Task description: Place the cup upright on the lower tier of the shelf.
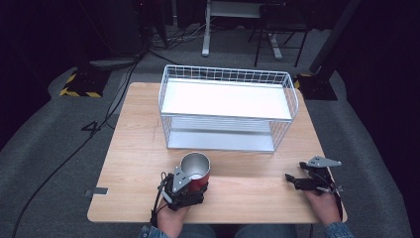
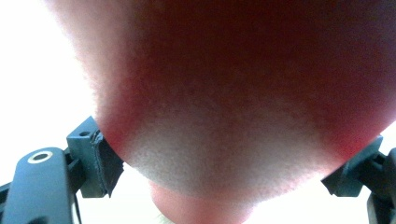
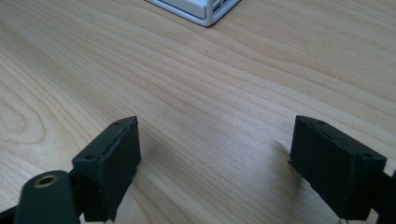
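From the high view, the left tongs (image 1: 190, 186) are gripping a red cup (image 1: 195, 171) standing on the counter (image 1: 133, 163), just in front of the white wire rack (image 1: 228, 106), whose shelves are sitting bare; any placing there looks undone. In the left gripper view, the cup (image 2: 243, 107) is pressing between both jaws. In the right gripper view, the right tongs (image 3: 219, 158) are hanging released over bare wood, holding nothing.
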`<state>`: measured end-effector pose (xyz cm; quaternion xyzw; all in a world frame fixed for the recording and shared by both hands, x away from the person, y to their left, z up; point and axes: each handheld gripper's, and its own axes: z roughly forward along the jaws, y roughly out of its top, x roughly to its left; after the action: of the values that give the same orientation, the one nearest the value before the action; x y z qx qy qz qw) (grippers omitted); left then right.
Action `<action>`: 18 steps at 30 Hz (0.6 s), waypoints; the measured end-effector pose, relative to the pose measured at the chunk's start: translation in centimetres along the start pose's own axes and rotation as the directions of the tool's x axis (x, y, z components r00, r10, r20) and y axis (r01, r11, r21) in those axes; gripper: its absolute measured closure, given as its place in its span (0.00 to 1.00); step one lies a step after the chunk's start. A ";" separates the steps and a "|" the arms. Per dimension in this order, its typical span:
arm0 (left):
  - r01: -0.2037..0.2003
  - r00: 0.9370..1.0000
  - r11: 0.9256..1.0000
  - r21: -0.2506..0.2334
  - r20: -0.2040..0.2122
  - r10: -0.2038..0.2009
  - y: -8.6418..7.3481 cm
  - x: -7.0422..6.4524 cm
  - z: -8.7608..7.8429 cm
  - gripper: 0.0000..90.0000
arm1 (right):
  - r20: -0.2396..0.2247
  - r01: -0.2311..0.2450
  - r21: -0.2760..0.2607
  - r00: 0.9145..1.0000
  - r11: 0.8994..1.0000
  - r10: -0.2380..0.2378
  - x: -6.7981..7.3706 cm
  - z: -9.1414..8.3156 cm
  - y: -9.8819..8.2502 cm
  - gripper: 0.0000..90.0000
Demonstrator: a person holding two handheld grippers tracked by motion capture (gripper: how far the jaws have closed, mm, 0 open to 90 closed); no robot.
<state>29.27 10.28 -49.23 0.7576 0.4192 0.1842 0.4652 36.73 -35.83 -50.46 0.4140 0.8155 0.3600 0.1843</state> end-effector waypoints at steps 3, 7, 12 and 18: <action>-0.016 1.000 1.000 -0.018 0.013 0.016 1.0 -0.2 -0.7 0.19 | -0.002 0.003 -0.001 1.000 1.000 -0.003 0.0 0.0 0.0 0.19; -0.041 0.999 0.999 -0.034 0.018 0.041 2.4 -0.3 -0.9 0.19 | -0.003 0.003 -0.001 1.000 1.000 -0.003 0.0 0.0 0.0 0.19; -0.053 0.998 0.998 -0.041 0.025 0.054 3.9 0.1 -0.8 0.19 | -0.003 0.003 -0.001 1.000 1.000 -0.003 0.0 0.0 0.0 0.19; -0.050 0.998 0.998 -0.028 0.036 0.051 5.1 0.6 0.0 0.19 | -0.003 0.002 -0.002 1.000 1.000 -0.002 0.0 0.0 0.0 0.19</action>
<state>31.98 9.62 -44.95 0.7648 0.3886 0.1876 0.4785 36.72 -35.83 -50.46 0.4124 0.8159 0.3612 0.1837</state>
